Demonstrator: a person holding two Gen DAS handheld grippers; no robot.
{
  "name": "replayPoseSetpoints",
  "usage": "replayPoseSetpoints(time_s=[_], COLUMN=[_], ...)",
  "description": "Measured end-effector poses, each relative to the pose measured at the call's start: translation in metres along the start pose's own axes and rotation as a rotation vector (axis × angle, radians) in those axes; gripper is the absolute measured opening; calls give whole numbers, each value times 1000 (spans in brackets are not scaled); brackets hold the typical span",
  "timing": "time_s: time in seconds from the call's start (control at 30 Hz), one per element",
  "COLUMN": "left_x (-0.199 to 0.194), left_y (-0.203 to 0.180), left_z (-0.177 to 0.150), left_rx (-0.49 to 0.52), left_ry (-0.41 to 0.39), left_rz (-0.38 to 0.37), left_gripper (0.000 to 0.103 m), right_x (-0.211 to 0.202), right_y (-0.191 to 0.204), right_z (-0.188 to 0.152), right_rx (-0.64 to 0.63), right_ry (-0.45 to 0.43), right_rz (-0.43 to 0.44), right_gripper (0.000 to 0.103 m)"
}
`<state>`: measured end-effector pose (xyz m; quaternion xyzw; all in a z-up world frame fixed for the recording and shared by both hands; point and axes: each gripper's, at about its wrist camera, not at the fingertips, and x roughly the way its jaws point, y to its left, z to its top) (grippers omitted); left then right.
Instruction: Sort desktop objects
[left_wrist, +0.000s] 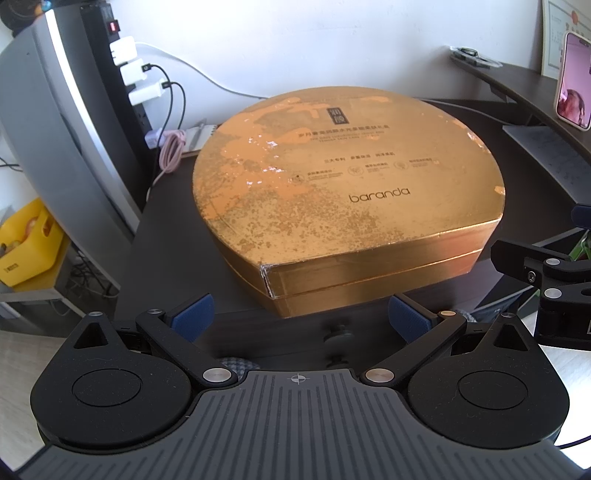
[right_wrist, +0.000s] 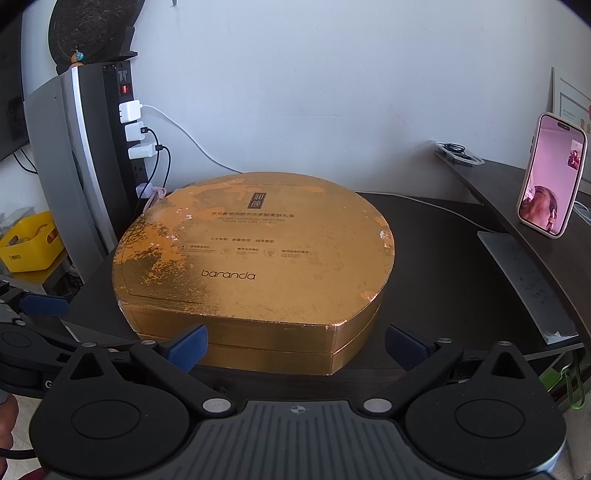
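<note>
A large gold gift box (left_wrist: 343, 195) with a rounded back and a flat front, marked "baranda", lies closed on the dark desk (left_wrist: 173, 229). Its lid is worn and flaked. My left gripper (left_wrist: 301, 314) stands open just in front of the box's near left corner, nothing between its blue pads (left_wrist: 194, 317). My right gripper (right_wrist: 293, 349) is open too, its blue pads (right_wrist: 186, 349) on either side of the box's (right_wrist: 255, 251) front wall without touching it. The right gripper's black arm (left_wrist: 546, 273) shows at the right edge of the left wrist view.
A grey computer tower (right_wrist: 66, 173) and a power strip with white chargers (right_wrist: 133, 129) stand at the left. A pink cable (left_wrist: 171, 149) lies behind the box. A phone (right_wrist: 552, 190) leans on the raised shelf at right, above a keyboard (right_wrist: 532, 280). A yellow basket (right_wrist: 29, 243) sits lower left.
</note>
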<state>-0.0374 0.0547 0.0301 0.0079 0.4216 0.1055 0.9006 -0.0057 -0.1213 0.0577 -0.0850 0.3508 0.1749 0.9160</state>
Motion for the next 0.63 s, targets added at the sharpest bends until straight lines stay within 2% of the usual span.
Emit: replayPoseSetpoints(time_s=[0.63], left_x=[2], left_y=[-3], left_z=[0], left_rx=[-3], left_ry=[16], left_rz=[-34], left_gripper=[103], right_x=[1], right_y=[-2], right_z=[-1], right_rx=[15], right_ry=[1], right_rz=[-2], right_gripper=[102])
